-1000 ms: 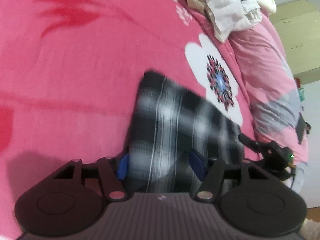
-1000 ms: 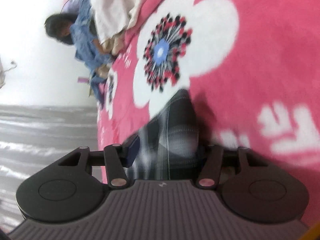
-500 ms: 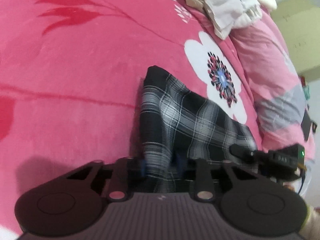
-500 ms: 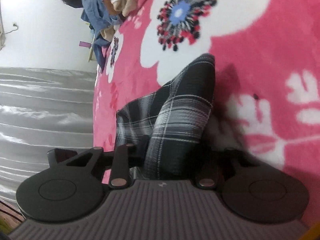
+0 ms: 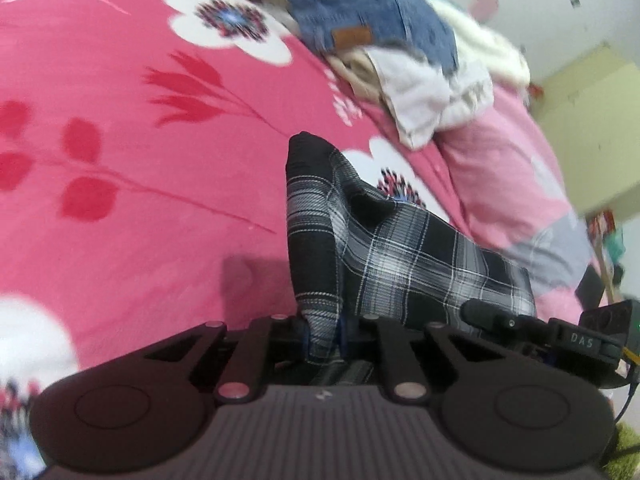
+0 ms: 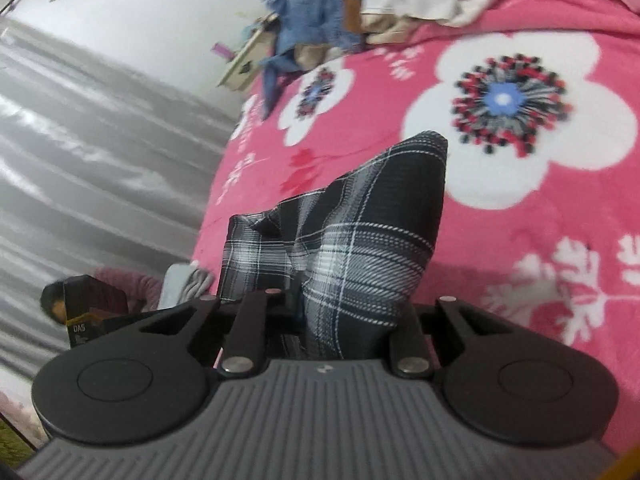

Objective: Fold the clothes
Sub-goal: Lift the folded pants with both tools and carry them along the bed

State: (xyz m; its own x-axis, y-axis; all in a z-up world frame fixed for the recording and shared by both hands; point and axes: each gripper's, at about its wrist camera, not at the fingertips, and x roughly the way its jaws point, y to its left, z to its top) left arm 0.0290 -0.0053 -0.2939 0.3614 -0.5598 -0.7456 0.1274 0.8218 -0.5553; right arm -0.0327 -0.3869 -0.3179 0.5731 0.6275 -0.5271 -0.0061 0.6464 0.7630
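- One black-and-white plaid garment (image 5: 376, 240) (image 6: 360, 240) was in play, held up off the pink floral blanket (image 5: 120, 160) (image 6: 540, 220) by two grippers.
- Two grippers were counted: the left gripper (image 5: 324, 336) had its fingers drawn close together and clamped on a bunched edge of the plaid cloth, which ran down between them; the right gripper (image 6: 340, 320) was likewise pinched on another gathered edge of the same cloth.
- From the left wrist view the cloth rose from the fingers in a dark vertical fold, peaked above them, then sloped down and to the right toward the other gripper's body, seen at the right edge.
- From the right wrist view the cloth stood up from the fingers to a pointed corner, with a second, lower fold drooping to the left.
- One heap of unfolded laundry (image 5: 400, 60) (image 6: 380, 8) lay at the far end of the bed, well apart from the plaid piece; in it at least one blue denim item (image 5: 360, 12) (image 6: 316, 12), a white piece and a beige piece could be told apart, though blur made an exact count impossible.
- One pale pink pillow (image 5: 508, 184) lay beside the heap, to the right in the left wrist view.
- Grey curtains (image 6: 80, 160) filled the left side of the right wrist view.
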